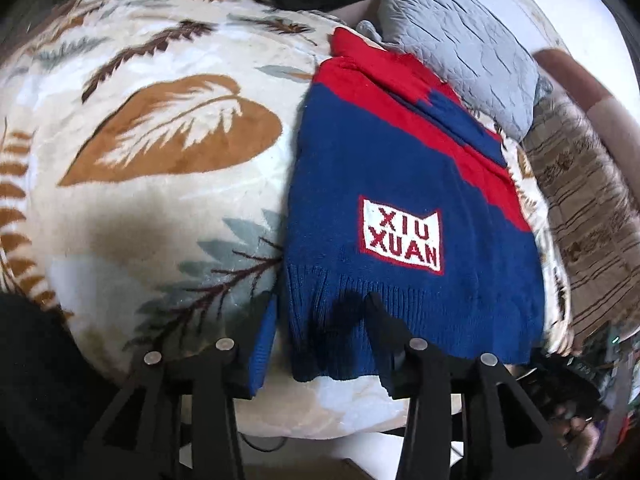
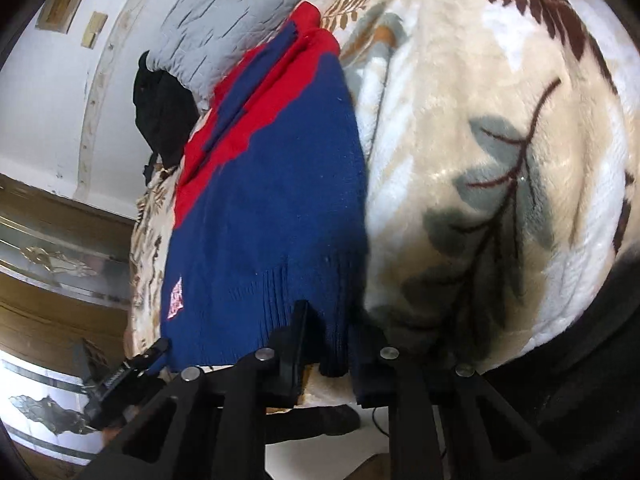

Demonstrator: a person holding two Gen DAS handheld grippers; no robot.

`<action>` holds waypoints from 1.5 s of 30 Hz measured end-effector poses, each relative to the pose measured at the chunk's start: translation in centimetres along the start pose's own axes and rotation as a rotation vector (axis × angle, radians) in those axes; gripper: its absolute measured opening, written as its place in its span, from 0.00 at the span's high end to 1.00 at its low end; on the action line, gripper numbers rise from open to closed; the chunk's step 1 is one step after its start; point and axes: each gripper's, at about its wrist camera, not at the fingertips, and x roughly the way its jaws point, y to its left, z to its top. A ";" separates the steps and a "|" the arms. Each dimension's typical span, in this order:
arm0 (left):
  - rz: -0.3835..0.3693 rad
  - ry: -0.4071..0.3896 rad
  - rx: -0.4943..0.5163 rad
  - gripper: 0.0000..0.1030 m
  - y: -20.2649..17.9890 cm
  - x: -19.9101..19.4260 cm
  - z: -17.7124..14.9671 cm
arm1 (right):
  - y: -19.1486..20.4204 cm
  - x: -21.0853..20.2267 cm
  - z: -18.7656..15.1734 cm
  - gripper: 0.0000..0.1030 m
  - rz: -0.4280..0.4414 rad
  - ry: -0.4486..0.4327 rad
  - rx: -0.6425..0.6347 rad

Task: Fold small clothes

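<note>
A: We log the sweater first. Navy knit, red shoulders, ribbed hem, lying flat on the leaf-print blanket covering the bed.

B: Agreed. Left wrist view gives us the white patch reading XIU XUAN, square on. In the right wrist view that patch is only a sliver at the sweater's far edge.

A: Right view also shows us the black garment beyond the sweater's red end, and the other tool past the patch-side hem corner.

B: Left tongs: set wide, one finger on the ribbed hem, the other beside the sweater's edge with blue fabric draped against it. We cannot tell whether anything is pinched.

A: Right tongs: jaws apart, hem corner hanging between them, not closed on it as far as we see.

B: Textures: blanket plush, fleecy; grey quilted pillow touching the sweater's red end.
</note>
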 end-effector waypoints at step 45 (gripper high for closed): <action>-0.013 -0.003 -0.064 0.96 2.5 -1.3 0.5 | 1.5 -5.1 2.6 0.95 -0.007 -0.066 -0.111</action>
